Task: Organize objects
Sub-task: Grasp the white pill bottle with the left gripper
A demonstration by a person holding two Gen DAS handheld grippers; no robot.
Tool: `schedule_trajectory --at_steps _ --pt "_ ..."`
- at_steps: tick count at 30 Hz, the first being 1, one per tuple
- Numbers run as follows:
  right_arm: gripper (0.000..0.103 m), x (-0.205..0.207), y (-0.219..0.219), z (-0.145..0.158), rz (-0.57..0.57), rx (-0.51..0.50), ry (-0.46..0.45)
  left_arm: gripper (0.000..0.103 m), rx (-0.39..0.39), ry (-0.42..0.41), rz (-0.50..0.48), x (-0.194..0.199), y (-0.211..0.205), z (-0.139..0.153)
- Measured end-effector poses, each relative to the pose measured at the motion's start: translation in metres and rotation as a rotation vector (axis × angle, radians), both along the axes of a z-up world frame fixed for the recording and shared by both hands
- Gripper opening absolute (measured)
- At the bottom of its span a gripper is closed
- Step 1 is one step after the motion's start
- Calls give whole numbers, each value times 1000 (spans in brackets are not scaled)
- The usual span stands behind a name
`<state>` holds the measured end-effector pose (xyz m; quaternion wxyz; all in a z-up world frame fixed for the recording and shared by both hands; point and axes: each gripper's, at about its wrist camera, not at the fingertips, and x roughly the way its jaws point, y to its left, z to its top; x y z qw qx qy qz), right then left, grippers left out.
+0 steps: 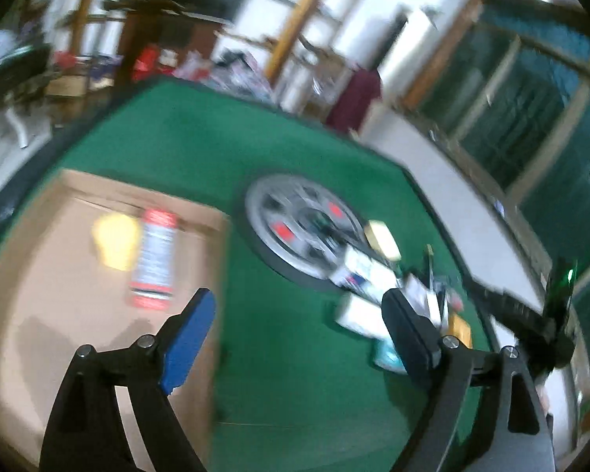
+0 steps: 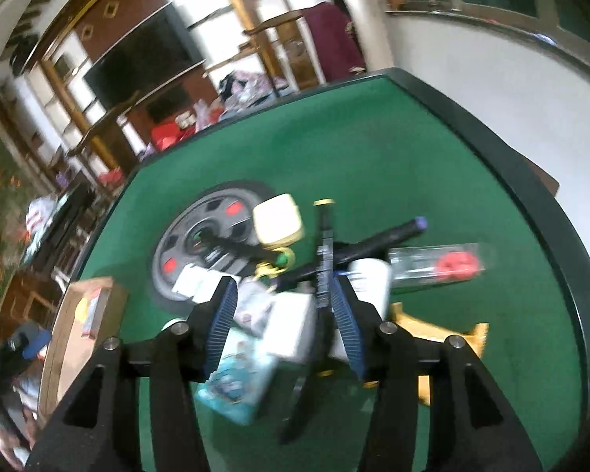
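An open cardboard box (image 1: 78,334) lies on the green table (image 1: 295,393) at the left. Inside it are a red-and-white tube (image 1: 153,259) and a yellow item (image 1: 114,240). My left gripper (image 1: 297,299) is open and empty, over the box's right edge. To the right is a blurred pile of small things. My right gripper (image 2: 285,287) hangs open above that pile, over a white box (image 2: 291,326) and a light blue pack (image 2: 240,377). Beyond lie a cream square case (image 2: 277,218), a dark marker (image 2: 377,242), a white cup (image 2: 369,279) and a clear pack with a red part (image 2: 440,263).
A wheel picture (image 2: 200,236) is printed on the table top. A yellow wooden stand (image 2: 440,334) lies at the pile's right. The cardboard box (image 2: 78,314) shows at the left in the right wrist view. Shelves and clutter stand beyond the table's far edge.
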<state>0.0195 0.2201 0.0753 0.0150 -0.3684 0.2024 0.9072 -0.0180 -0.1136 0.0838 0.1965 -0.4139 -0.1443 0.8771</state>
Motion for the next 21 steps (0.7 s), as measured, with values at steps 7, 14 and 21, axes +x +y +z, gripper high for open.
schedule_trajectory --at_steps 7,14,21 --pt "48 -5 28 -16 -48 -29 48 82 9 -115 -76 -33 67 -30" --pt "48 -7 37 -30 -59 -28 68 82 -59 -146 -178 -61 112 -59" --pt "49 -8 45 -37 -55 -71 44 72 -3 -176 -425 -31 113 -61"
